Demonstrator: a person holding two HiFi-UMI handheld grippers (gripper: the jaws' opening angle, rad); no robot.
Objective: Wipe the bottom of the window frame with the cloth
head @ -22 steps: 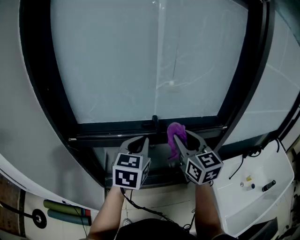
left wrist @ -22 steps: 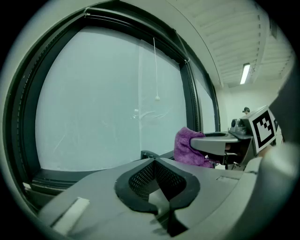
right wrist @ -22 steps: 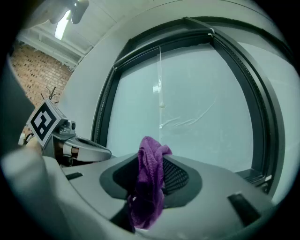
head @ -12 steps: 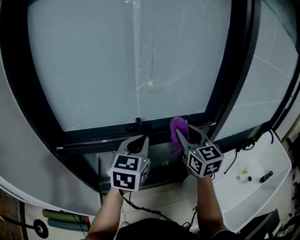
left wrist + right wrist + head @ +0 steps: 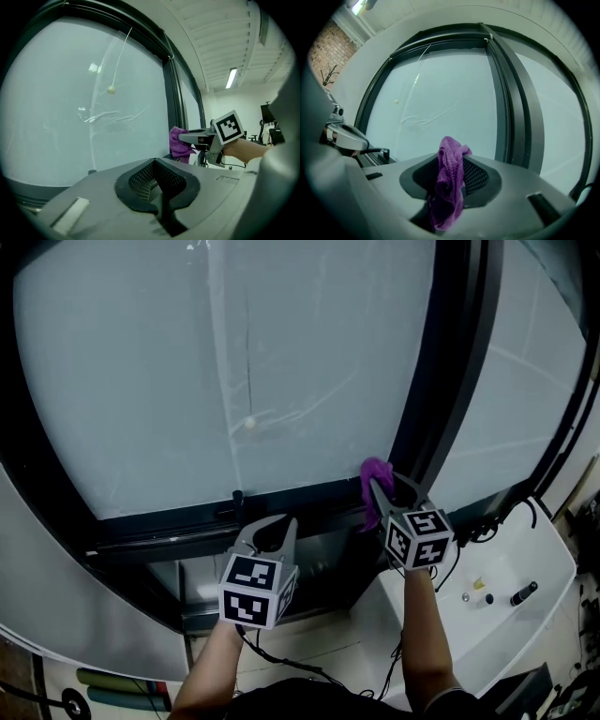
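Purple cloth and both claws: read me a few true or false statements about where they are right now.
1. The purple cloth is pinched in the right claw. True.
2. The left claw holds a second cloth. False: it is shut with nothing in it.
3. The cloth is pressed against the middle of the pane, up by the cord's bead. False: it is down at the bottom frame rail.
4. The cloth sits near the rail's right end, close to the dark vertical post. True.
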